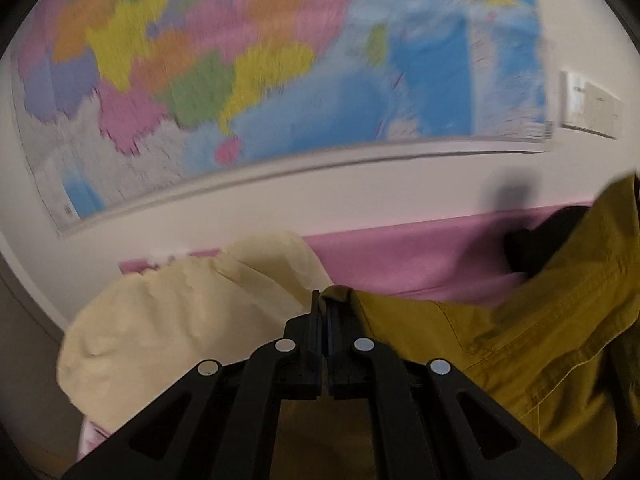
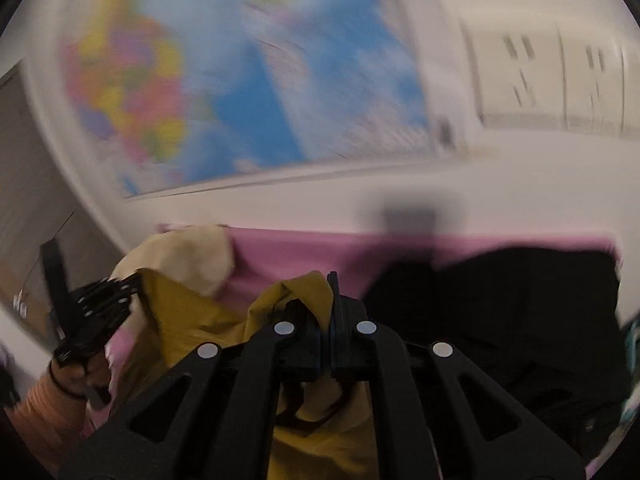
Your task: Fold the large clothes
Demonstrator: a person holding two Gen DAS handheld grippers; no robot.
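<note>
A mustard-yellow garment [image 1: 520, 340] hangs stretched between both grippers over a pink sheet [image 1: 400, 256]. My left gripper [image 1: 323, 300] is shut on one edge of it, the cloth bunched at the fingertips and running off to the right. My right gripper [image 2: 330, 284] is shut on another edge of the same mustard garment [image 2: 192, 312], which drapes left and down under the jaws. In the right wrist view the left gripper [image 2: 132, 280] shows at the far left, held by a person's hand [image 2: 76, 372]. Both views are blurred by motion.
A cream cloth heap [image 1: 180, 320] lies left on the pink sheet; it also shows as the cream heap [image 2: 192, 256]. A black garment [image 2: 500, 308] lies to the right. A large coloured wall map [image 1: 280, 60] and wall sockets [image 2: 552, 84] are behind.
</note>
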